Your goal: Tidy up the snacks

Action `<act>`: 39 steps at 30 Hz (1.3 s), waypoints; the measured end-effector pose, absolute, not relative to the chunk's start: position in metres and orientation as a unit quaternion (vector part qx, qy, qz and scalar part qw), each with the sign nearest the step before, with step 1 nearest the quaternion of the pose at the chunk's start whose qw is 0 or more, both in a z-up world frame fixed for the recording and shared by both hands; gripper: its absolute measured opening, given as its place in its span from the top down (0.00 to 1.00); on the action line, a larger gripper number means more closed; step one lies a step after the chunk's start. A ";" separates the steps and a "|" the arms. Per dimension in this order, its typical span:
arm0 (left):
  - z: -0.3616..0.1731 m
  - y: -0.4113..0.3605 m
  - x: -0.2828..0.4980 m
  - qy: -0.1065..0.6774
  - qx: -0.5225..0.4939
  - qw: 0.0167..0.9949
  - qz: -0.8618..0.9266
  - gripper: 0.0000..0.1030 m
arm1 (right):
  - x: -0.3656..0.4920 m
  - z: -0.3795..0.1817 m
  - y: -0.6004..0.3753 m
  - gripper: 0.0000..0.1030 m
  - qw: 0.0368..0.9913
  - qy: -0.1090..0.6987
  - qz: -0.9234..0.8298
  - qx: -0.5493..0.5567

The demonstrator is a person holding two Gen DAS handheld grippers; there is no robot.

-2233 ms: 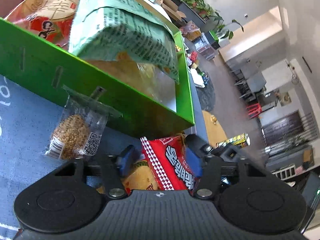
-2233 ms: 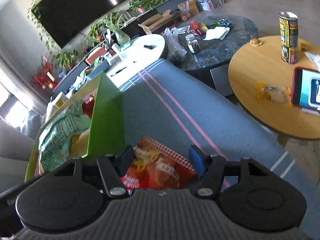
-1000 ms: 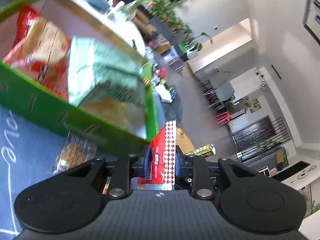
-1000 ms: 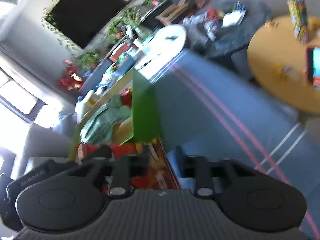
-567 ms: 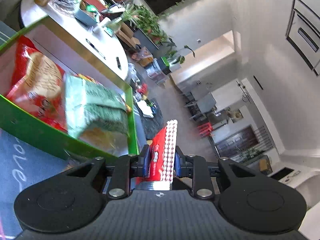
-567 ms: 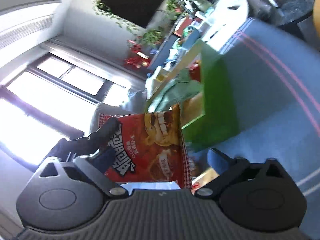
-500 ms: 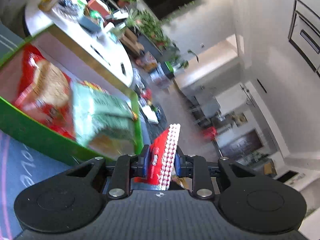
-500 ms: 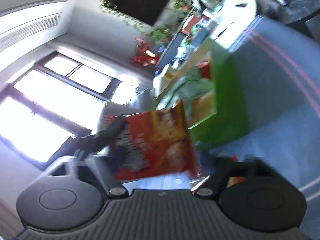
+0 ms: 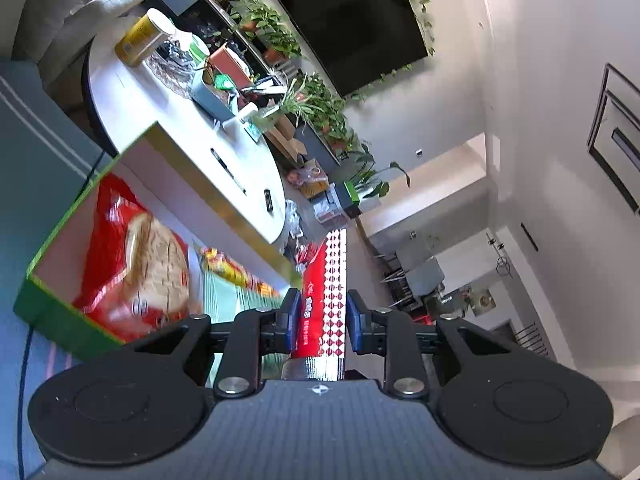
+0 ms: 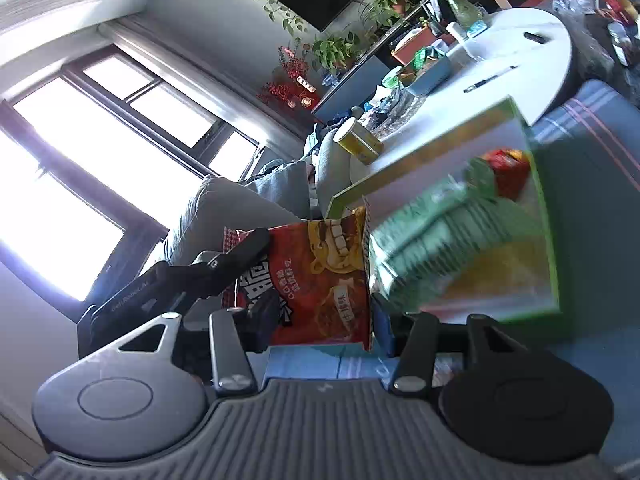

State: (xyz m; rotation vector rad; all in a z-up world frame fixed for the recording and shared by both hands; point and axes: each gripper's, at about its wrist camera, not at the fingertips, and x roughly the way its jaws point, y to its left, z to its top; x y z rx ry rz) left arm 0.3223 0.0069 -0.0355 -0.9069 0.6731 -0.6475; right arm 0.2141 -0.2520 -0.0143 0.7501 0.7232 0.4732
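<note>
My left gripper (image 9: pixel 322 312) is shut on the edge of a red snack bag (image 9: pixel 324 276) and holds it in the air beside the open green box (image 9: pixel 48 312). The same red bag (image 10: pixel 320 280) shows in the right wrist view, pinched by the left gripper's black fingers (image 10: pixel 248 248), just left of the box (image 10: pixel 552 240). My right gripper (image 10: pixel 320 332) is open, with the bag hanging in front of it. The box holds a red bag (image 9: pixel 132 256), a pale green bag (image 10: pixel 440 232) and a yellow pack.
A white oval table (image 9: pixel 192 148) with a yellow tin (image 9: pixel 140 40), a tray and pens stands behind the box. The box rests on a blue striped cloth (image 10: pixel 592 152). A grey sofa (image 10: pixel 240 208), plants and a wall television are further back.
The left gripper has risen with the red bag, now level with the box's top; the box looks lower in view. The right gripper, open, has swung left and up toward the bag.
</note>
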 end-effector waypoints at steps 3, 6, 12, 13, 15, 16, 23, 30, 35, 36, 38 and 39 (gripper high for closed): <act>-0.029 0.014 0.342 0.313 -0.434 0.789 -0.302 0.78 | 0.228 -0.009 -0.247 0.35 0.841 0.340 0.226 0.354; -0.021 0.018 0.357 0.307 -0.428 0.794 -0.303 0.78 | 0.243 -0.005 -0.246 0.35 0.837 0.340 0.230 0.361; -0.026 0.022 0.386 0.315 -0.428 0.798 -0.283 0.78 | 0.277 -0.010 -0.243 0.35 0.828 0.357 0.226 0.368; -0.028 0.022 0.390 0.319 -0.430 0.798 -0.278 0.78 | 0.282 -0.013 -0.244 0.35 0.825 0.362 0.226 0.371; -0.032 0.022 0.402 0.323 -0.435 0.795 -0.272 0.78 | 0.293 -0.016 -0.243 0.35 0.821 0.369 0.223 0.374; -0.034 0.021 0.408 0.325 -0.435 0.795 -0.269 0.78 | 0.298 -0.018 -0.243 0.35 0.821 0.372 0.220 0.372; -0.042 0.014 0.443 0.356 -0.403 0.820 -0.197 0.24 | 0.319 -0.014 -0.245 0.26 0.860 0.368 0.145 0.322; -0.036 0.032 0.425 0.354 -0.386 0.833 -0.177 0.21 | 0.286 -0.007 -0.250 0.12 0.883 0.355 0.125 0.281; -0.029 0.046 0.386 0.352 -0.387 0.830 -0.195 0.21 | 0.256 0.003 -0.246 0.12 0.884 0.362 0.129 0.266; -0.028 0.048 0.378 0.352 -0.387 0.829 -0.197 0.20 | 0.254 0.007 -0.244 0.11 0.886 0.360 0.129 0.263; -0.027 0.051 0.362 0.356 -0.385 0.828 -0.199 0.20 | 0.238 0.010 -0.243 0.09 0.887 0.359 0.135 0.258; -0.028 0.052 0.355 0.361 -0.385 0.825 -0.200 0.20 | 0.231 0.010 -0.243 0.09 0.887 0.358 0.139 0.255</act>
